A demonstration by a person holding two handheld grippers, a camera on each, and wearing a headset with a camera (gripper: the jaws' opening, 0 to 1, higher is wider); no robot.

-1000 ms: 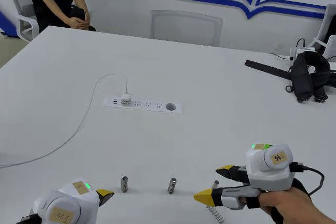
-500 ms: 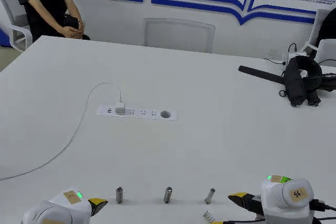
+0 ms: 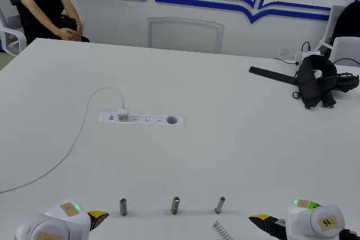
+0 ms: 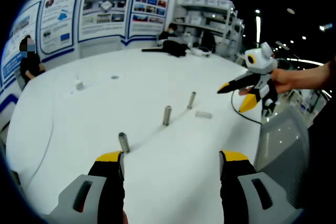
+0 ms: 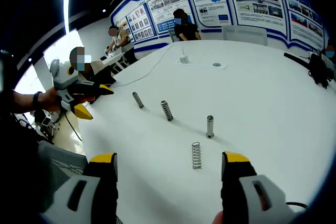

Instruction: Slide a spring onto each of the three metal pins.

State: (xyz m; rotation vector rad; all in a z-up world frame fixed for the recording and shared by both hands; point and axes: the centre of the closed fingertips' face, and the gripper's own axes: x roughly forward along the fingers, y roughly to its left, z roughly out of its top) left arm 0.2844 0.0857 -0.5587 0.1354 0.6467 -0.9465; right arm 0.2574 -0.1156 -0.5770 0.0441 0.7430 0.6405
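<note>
two of the three pins already wear their springs: the left pin (image 3: 123,207) and the middle pin (image 3: 175,205) show coils round them in the right gripper view, while the right pin (image 3: 220,204) stands bare. the last spring (image 3: 222,231) lies flat on the tabletop (image 3: 225,155) just beside that bare pin, on the person's side of it. so the job looks two thirds done, and the step in hand is fetching this last spring.

the right claw (image 5: 169,157) hangs released, jaws spread wide and holding nothing, with the spring lying ahead of it and the bare pin just beyond. the left claw (image 4: 172,157) is likewise released and empty, off the left end of the row and nearest the left pin.

the next move, i judge, is for the right claw to come down over the lying spring, clench on it near one end without crushing the coils, tip it upright, and line its open end over the top of the bare pin before letting it drop. a thin spring lying flat may roll or skid from the jaws.

against a second ago, the right claw has drawn back: its tips were then right beside the bare pin, and now it sits off to the right, nearer the person. the spring and pins keep their places, and the head view itself has shifted.
</note>
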